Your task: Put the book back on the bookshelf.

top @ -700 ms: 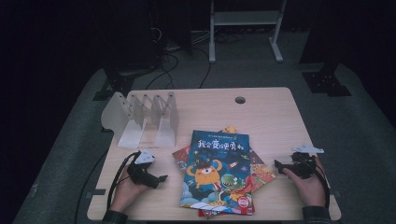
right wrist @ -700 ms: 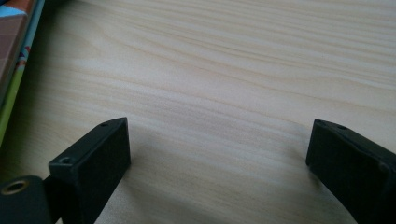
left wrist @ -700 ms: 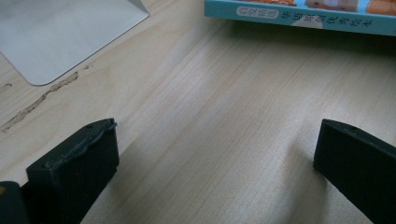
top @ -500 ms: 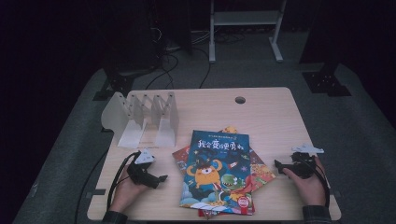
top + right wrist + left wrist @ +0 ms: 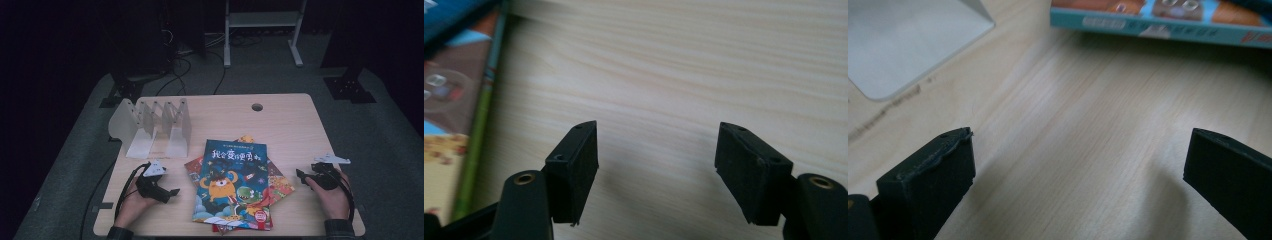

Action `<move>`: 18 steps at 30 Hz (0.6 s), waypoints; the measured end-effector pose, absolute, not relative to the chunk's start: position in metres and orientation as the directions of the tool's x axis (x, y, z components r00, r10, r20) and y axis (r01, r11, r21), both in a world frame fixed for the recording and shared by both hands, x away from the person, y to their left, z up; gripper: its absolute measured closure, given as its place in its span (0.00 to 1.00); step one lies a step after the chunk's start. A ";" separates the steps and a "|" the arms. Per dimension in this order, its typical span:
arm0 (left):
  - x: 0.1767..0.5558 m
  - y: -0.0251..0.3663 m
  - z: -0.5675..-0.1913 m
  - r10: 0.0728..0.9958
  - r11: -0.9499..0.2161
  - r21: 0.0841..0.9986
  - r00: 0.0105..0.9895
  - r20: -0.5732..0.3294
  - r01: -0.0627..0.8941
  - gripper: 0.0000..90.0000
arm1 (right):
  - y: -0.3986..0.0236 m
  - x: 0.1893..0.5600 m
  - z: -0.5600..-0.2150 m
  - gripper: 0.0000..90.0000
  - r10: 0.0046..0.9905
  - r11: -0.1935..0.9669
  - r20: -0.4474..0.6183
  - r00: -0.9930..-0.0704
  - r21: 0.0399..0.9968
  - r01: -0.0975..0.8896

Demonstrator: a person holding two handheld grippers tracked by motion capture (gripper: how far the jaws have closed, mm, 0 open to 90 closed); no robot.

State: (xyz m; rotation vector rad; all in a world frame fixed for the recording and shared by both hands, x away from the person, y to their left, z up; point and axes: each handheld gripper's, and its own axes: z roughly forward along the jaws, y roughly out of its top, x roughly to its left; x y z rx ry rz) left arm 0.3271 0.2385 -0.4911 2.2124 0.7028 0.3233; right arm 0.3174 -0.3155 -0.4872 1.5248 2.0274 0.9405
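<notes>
Setting: dark room with black stands and cables on a grey floor, and a pale wooden tabletop in the middle.
Books: a small stack of picture books lay flat at the near middle of the tabletop, between the two claws and touching neither.
Top book: blue cover with an orange cartoon creature and large characters across its upper part; it lay slightly askew on the ones beneath.
Lower books: red and orange covers stuck out at the left, right and far edges of the blue one.
Left claw: rested low over the tabletop just left of the stack, pointing towards it; its jaws stood wide apart with bare wood between them, holding nothing.
Left claw view: the edge of the blue book ran along the top, and a pale plate of the rack lay at the upper left.
Right claw: lay near the right edge of the stack, pointing towards it; its jaws were apart, bare wood between them, empty.
Right claw view: the book covers showed at the left, a green edge nearest the jaws.
Hands: each hand held its claw at the near edge, cable trailing.
Rack: a white folding book rack stood upright at the far left, well apart from the stack.
Hole: a round cable hole sat near the far edge.
</notes>
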 end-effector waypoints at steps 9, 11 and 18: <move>0.314 0.225 -0.470 0.511 -0.542 0.769 0.859 -0.019 0.339 0.00 | -0.293 0.315 -0.469 0.36 0.925 0.195 0.070 -0.375 0.759 0.622; 0.313 0.221 -0.468 0.497 -0.550 0.769 0.868 -0.013 0.327 0.00 | -0.287 0.316 -0.465 0.36 0.917 0.197 0.079 -0.391 0.762 0.617; 0.309 0.211 -0.465 0.476 -0.567 0.763 0.879 -0.004 0.311 0.00 | -0.266 0.318 -0.459 0.36 0.896 0.224 0.085 -0.437 0.763 0.607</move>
